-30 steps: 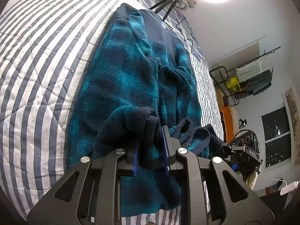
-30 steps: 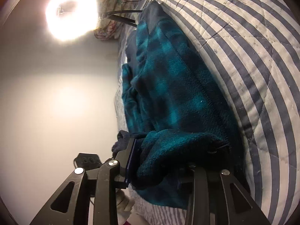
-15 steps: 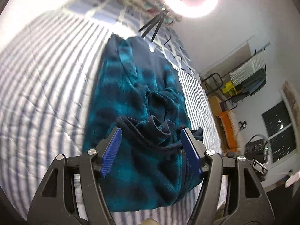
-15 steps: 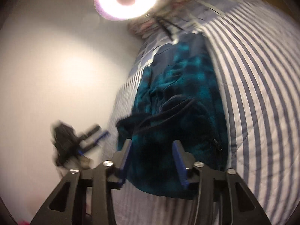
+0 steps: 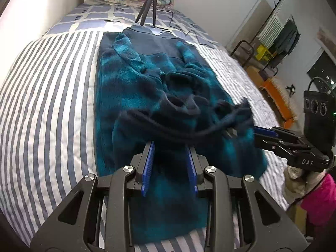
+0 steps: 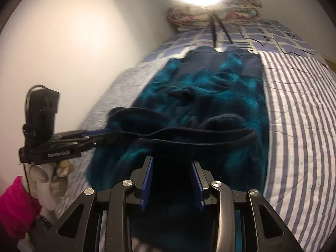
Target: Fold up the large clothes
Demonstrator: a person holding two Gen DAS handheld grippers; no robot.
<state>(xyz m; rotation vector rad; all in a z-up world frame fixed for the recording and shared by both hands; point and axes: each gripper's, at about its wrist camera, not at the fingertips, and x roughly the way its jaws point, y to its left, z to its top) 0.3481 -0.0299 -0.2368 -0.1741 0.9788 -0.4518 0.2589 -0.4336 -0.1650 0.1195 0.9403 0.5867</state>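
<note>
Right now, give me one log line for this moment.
left claw: just closing, jacket hem between pads | right claw: shut on hem | hem: raised above striped bed

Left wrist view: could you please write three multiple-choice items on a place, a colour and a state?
1. Relative to the plaid fleece garment, the black tripod stands: A beyond its far end; B beside its near edge; C on the floor.
2. The garment is: A red and white; B yellow and grey; C teal and navy.
3. Its near hem is: A lying flat; B lifted between the left tool and right tool; C hanging off the bed.
A: its legs stand past the garment. C: teal fleece with navy. B: both tools pinch it above the blue-and-white striped quilt; the left tool's jaws have just been closing.
</note>
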